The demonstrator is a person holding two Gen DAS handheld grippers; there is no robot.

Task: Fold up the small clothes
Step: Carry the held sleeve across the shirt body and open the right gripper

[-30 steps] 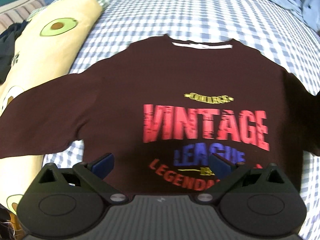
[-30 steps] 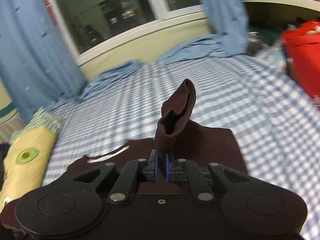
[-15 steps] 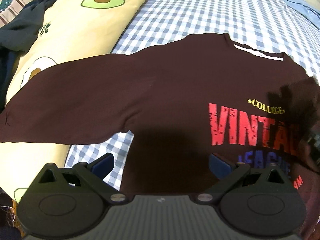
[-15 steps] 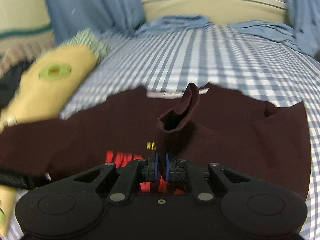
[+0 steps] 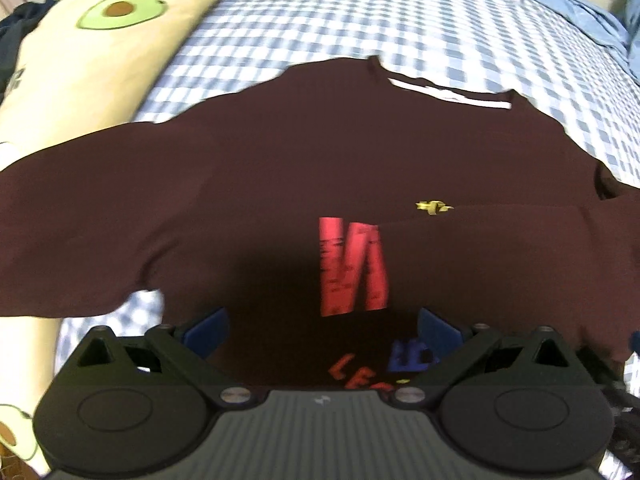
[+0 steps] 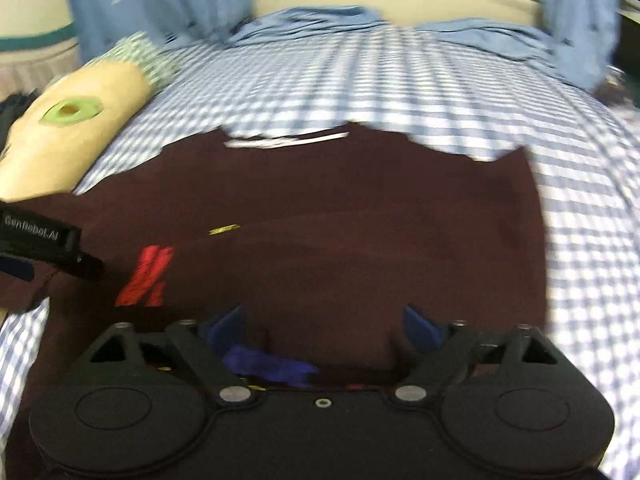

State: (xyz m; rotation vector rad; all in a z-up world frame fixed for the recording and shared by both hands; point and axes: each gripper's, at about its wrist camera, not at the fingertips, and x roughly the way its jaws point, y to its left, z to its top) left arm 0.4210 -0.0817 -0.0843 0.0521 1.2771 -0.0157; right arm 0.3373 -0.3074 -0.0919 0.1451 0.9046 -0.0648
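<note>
Maroon cotton fills the left wrist view: the shirt (image 5: 280,184) lies flat on the blue-checked bedsheet (image 5: 340,24), collar away from the camera, its right sleeve folded across the chest so that only the start of the red print (image 5: 352,268) shows. The left gripper (image 5: 322,330) hangs low over the hem, tilted down, its blue-padded fingers (image 5: 208,326) spread wide and empty, the cloth below and between them. An avocado-print pillow (image 5: 104,40) lies under the other sleeve. In the right wrist view, the right gripper (image 6: 326,326) likewise hovers over the folded sleeve near the hem, fingers (image 6: 420,328) spread apart, gripping nothing. The left gripper's tip (image 6: 44,242) shows at the left edge above the shirt (image 6: 360,220).
</note>
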